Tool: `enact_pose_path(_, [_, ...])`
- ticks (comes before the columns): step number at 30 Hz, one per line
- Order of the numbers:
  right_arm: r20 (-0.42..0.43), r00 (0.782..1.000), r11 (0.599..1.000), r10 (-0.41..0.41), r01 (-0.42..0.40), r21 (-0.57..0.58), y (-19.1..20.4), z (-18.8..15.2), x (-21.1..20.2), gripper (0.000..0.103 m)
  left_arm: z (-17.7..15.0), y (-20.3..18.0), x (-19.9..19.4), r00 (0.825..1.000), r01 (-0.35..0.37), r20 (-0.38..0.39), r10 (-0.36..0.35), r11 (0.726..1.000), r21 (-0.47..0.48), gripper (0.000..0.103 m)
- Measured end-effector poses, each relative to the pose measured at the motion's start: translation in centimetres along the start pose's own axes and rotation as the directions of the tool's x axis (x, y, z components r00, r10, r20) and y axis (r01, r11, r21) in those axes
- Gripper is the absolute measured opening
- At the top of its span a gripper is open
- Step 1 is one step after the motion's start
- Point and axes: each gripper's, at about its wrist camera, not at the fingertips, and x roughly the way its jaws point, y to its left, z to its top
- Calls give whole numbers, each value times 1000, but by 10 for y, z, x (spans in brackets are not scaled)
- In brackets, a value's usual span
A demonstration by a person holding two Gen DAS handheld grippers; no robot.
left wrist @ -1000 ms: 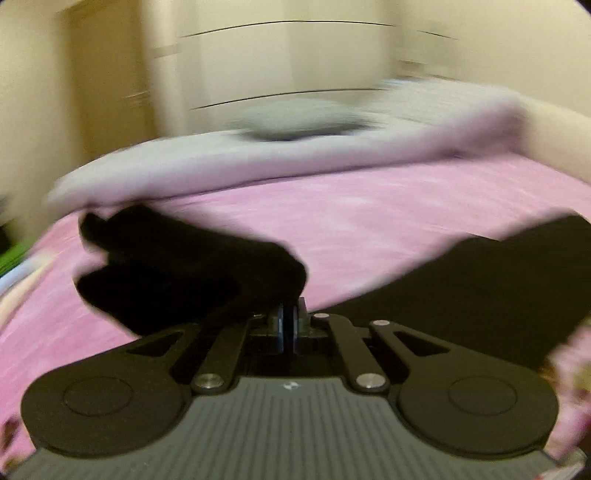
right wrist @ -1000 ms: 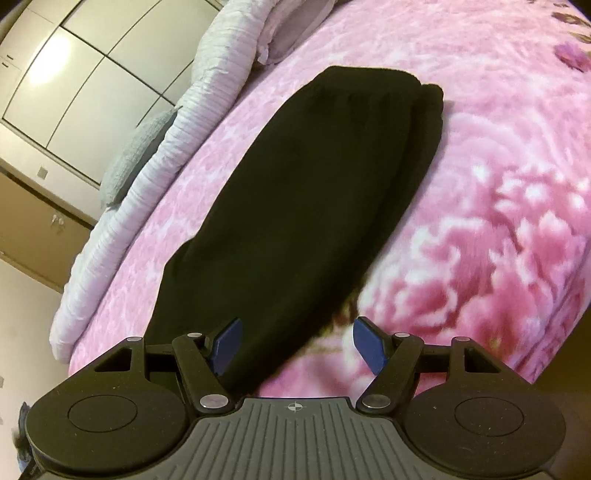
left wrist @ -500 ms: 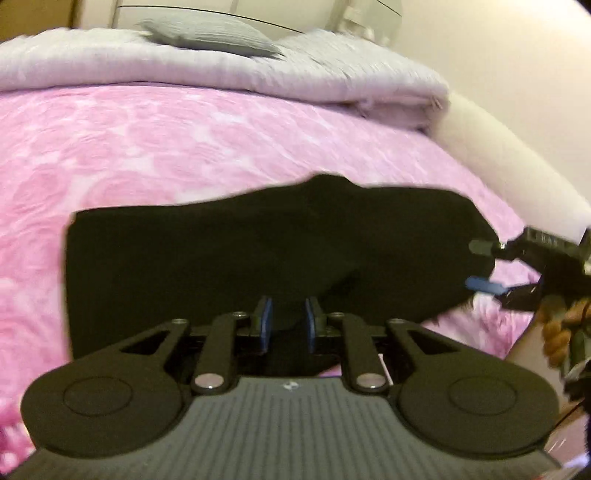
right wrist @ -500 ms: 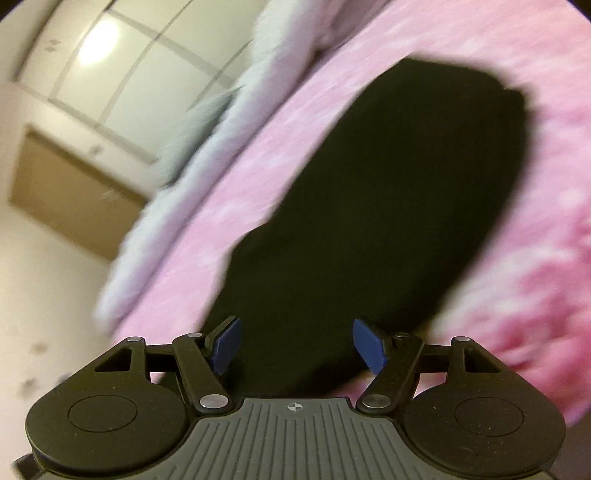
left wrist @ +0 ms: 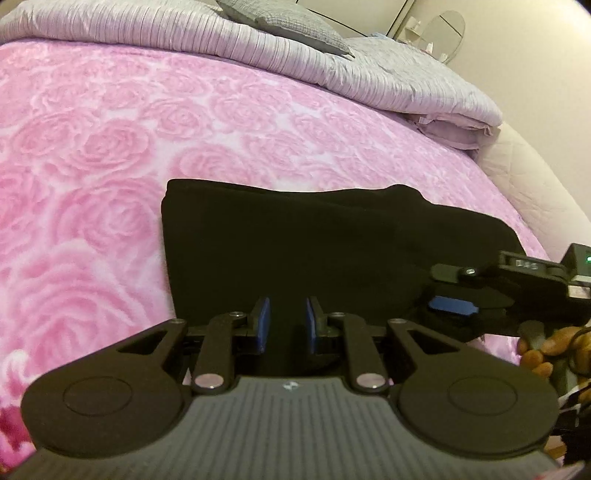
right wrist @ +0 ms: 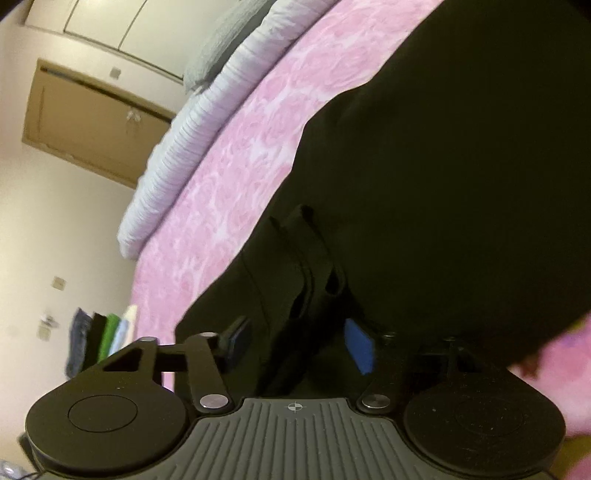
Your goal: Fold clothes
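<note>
Garment: black garment (left wrist: 295,251), doubled over into a flat rectangle, lying on the pink rose bedspread (left wrist: 92,147) near its front edge.
Near edge: layered hems visible in the right wrist view (right wrist: 306,266); judged the edge to take for the next fold.
Left gripper (left wrist: 286,325): blue pads parted with a narrow gap, black cloth lying between and under them, not clamped.
Right gripper (right wrist: 295,343): jaws wide apart, straddling the layered edge; nothing pinched.
Step in hand: judged to be seizing the near edge with both tools.
Method advised: bite all layers at once, both grips level, lift together, carry across squarely.
Risk: a single layer caught would drag the fold open.
Surroundings: grey quilt (left wrist: 332,70) and pillow (left wrist: 295,27) at the far side.
</note>
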Motion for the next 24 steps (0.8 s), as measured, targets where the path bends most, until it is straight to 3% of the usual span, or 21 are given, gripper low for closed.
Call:
enact_pose_path(2, [2, 1000, 999, -17, 17, -39, 8, -3, 11, 59, 1, 3, 2, 1000, 9, -1, -9, 1000, -11, 15])
enact_pose_path(3, [11, 1000, 997, -20, 21, -71, 12, -7, 13, 53, 2, 5, 3, 1000, 11, 1, -11, 1000, -18, 15])
enact_pose_path(4, [20, 999, 994, -26, 28, -108, 15, -10, 18, 21, 3, 7, 5, 1000, 15, 0, -15, 1000, -27, 15])
enact_pose_path(5, [31, 999, 989, -30, 34, -143, 17, -12, 21, 9, 5, 8, 7, 1000, 21, -2, -21, 999, -35, 15])
enact_pose_path(8, [99, 995, 979, -10, 30, -204, 19, -17, 16, 6, 14, 4, 9, 999, 53, 0, -53, 998, -29, 15])
enact_pose_path(10, [204, 979, 965, 8, 46, -259, 22, -17, -9, 6, 22, -3, 11, 996, 84, 13, -84, 996, -6, 15])
enact_pose_path(13, [378, 926, 933, -23, 156, -325, 19, -9, -54, 6, 32, -12, 21, 990, 143, 14, -142, 990, -12, 16])
enact_pose_path(15, [449, 891, 932, -65, 215, -291, 1, 1, -80, 6, 36, -18, 37, 984, 180, -7, -180, 983, -25, 16])
enact_pose_path(18, [491, 845, 926, -211, 333, -175, -48, 19, -104, 6, 37, -36, 66, 978, 199, -66, -199, 980, -9, 16])
enact_pose_path(21, [447, 847, 940, -288, 340, -38, -105, 31, -107, 6, 33, -56, 92, 973, 201, -116, -198, 980, 10, 16])
enact_pose_path(23, [450, 861, 966, -238, 257, 20, -124, 34, -117, 6, 32, -66, 100, 971, 206, -129, -201, 978, 24, 16])
enact_pose_path(24, [465, 854, 965, -233, 264, -2, -122, 34, -120, 6, 32, -70, 103, 971, 204, -131, -198, 979, 33, 16])
